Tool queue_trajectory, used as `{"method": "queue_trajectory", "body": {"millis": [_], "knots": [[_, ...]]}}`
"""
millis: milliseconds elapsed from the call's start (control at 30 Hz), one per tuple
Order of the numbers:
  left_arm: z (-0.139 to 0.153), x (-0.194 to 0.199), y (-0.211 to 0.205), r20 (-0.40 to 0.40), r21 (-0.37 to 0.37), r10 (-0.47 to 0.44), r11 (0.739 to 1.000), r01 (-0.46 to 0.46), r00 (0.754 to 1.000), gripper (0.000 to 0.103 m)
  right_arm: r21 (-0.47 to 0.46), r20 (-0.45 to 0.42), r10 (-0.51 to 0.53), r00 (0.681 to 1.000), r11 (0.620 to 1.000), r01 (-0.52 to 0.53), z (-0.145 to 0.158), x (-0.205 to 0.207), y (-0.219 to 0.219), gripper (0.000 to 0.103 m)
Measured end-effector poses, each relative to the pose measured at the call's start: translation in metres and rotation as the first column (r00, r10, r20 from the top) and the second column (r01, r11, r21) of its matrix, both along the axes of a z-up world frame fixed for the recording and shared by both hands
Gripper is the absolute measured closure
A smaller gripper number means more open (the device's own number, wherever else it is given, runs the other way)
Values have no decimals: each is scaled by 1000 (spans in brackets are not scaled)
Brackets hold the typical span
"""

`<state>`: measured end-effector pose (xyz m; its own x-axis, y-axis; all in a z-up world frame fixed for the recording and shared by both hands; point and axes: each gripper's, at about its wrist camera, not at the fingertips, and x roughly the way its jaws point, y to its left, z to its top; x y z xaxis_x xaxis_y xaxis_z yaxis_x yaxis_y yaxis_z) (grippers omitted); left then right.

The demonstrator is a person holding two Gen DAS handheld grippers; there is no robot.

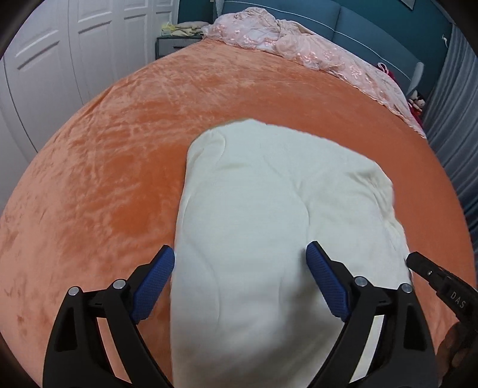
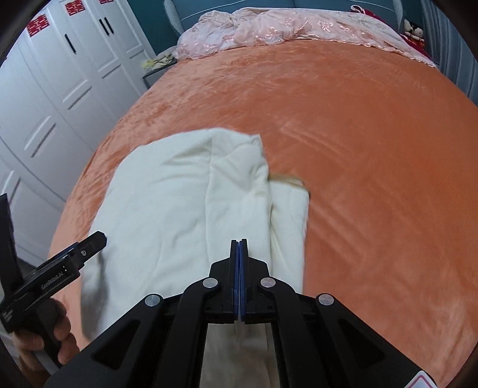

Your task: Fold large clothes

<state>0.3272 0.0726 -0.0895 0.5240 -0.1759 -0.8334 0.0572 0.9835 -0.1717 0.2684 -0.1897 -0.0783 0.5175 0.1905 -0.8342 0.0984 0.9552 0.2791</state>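
A cream white garment (image 1: 269, 209) lies folded into a thick rectangle on the orange bedspread (image 1: 104, 164); it also shows in the right wrist view (image 2: 179, 209). My left gripper (image 1: 240, 259) is open, its blue pads spread over the garment's near left part, holding nothing. My right gripper (image 2: 239, 247) has its jaws pressed together above the garment's near edge; no cloth shows between the tips. The left gripper also shows in the right wrist view (image 2: 89, 244) at the garment's left edge. The right gripper's tip shows in the left wrist view (image 1: 418, 262).
A pink lace cover (image 2: 269, 29) lies bunched along the bed's far end against a teal headboard (image 1: 298, 15). White wardrobe doors (image 2: 59, 89) stand to the left. A small nightstand (image 1: 173, 44) sits by the bed's far left corner. Grey curtains (image 1: 454, 134) hang at right.
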Motion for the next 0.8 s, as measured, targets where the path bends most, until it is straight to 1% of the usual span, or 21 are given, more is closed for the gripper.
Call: {"method": "queue_trajectory", "body": {"millis": [33,100,200,267,333,400,467,533,600,633,667,733,767,800], "knots": [[0,-19,6,-27,-8,-7,1000,6,1000,16,3,-16,19,1000,1000,-19,1,-18,1,103],[-9,-48,10,-91,-12,-20,1000,19,996,17,-12,-76,53,996,998,-54,-11,-41,8,103],[-27,-71,8,-139,9,-9,1000,10,990,16,-75,-131,30,991,996,-41,-40,-52,14,103],[-32,-78,6,-143,28,0,1000,4,990,15,-61,-138,12,990,998,-20,-52,-52,13,103],[-34,-81,3,-123,58,13,998,-6,992,13,-43,-141,-17,990,999,11,-53,-52,12,103],[-37,-81,1,-117,86,19,996,-9,993,12,-73,-146,-5,989,997,-6,-52,-53,19,103],[-40,-81,1,-123,104,16,995,-3,992,10,-102,-160,14,987,994,-31,-61,-57,27,103],[-44,-81,1,-122,115,12,993,2,992,8,-95,-155,4,988,995,-19,-67,-60,30,103],[-45,-82,1,-116,135,12,991,4,993,6,-79,-139,-9,990,997,-3,-67,-62,28,103],[-42,-83,1,-121,138,17,990,0,992,6,-57,-131,-27,991,998,20,-66,-64,25,103],[-37,-85,2,-123,141,22,990,-5,992,7,-37,-124,-50,991,998,46,-63,-67,22,103],[-23,-96,1,-109,159,15,987,3,994,10,-26,-101,-94,990,995,92,-48,-78,14,102],[-17,-104,1,-97,169,0,986,16,995,10,-35,-72,-103,992,994,101,-37,-87,14,95],[-12,-112,1,-89,179,-16,983,32,996,10,-49,-48,-99,994,994,97,-27,-95,15,94]]}}
